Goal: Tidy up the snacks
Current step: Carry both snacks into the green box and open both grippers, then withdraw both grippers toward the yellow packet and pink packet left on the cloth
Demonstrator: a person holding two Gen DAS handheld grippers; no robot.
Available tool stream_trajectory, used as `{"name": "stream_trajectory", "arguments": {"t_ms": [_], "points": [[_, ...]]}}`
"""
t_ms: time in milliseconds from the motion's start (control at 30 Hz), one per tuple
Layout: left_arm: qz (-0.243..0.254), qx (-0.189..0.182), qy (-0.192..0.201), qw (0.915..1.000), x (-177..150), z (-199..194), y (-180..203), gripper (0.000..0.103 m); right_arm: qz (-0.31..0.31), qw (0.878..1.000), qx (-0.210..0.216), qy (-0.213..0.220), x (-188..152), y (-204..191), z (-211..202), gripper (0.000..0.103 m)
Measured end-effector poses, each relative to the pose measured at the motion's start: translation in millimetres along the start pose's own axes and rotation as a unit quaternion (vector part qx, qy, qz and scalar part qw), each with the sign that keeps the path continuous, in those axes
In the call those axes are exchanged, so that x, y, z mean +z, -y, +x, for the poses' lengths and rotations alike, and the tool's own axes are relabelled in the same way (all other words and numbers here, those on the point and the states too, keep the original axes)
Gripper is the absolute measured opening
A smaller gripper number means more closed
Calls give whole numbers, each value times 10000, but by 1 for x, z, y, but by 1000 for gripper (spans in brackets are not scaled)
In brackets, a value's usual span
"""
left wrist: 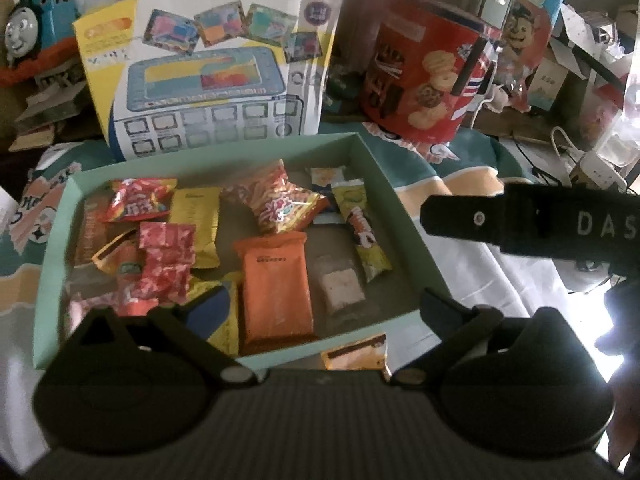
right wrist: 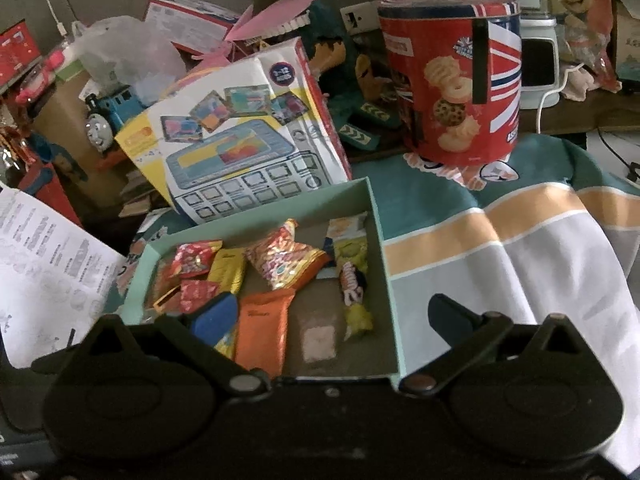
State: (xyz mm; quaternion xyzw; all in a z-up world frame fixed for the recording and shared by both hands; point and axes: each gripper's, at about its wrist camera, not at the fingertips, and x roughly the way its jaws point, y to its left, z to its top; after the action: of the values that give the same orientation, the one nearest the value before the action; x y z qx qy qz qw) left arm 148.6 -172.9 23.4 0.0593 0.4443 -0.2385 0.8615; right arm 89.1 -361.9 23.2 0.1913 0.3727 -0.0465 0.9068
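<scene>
Both tools stand wide apart, holding nothing: left tool (left wrist: 320, 308) and right tool (right wrist: 324, 316) hover over the green box (left wrist: 384, 168). The right tool body reads "DAS".

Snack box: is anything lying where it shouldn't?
Yes. One orange-brown packet lies outside the mint-green box, just past its near wall on the cloth, while the other snacks sit inside. Neither gripper holds it.
</scene>
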Motion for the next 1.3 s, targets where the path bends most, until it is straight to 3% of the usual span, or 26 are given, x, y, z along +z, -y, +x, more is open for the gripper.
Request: {"name": "stream_trajectory", "arguments": {"t_ms": [267, 633, 967, 1300], "points": [[-46, 79, -12, 10000, -28, -21, -7, 103, 66, 9999, 67, -58, -29, 1, -19, 103], [-122, 326, -759, 9965, -85, 18, -20, 103, 579, 9969, 11, -531, -82, 27, 0, 103], [130, 575, -1022, 9930, -95, 55, -3, 103, 604, 9958, -94, -678, -103, 26, 22, 103], [-66, 612, -1066, 9924, -102, 55, -48, 103, 181, 9958, -18, -898, -106, -6, 58, 91]]}}
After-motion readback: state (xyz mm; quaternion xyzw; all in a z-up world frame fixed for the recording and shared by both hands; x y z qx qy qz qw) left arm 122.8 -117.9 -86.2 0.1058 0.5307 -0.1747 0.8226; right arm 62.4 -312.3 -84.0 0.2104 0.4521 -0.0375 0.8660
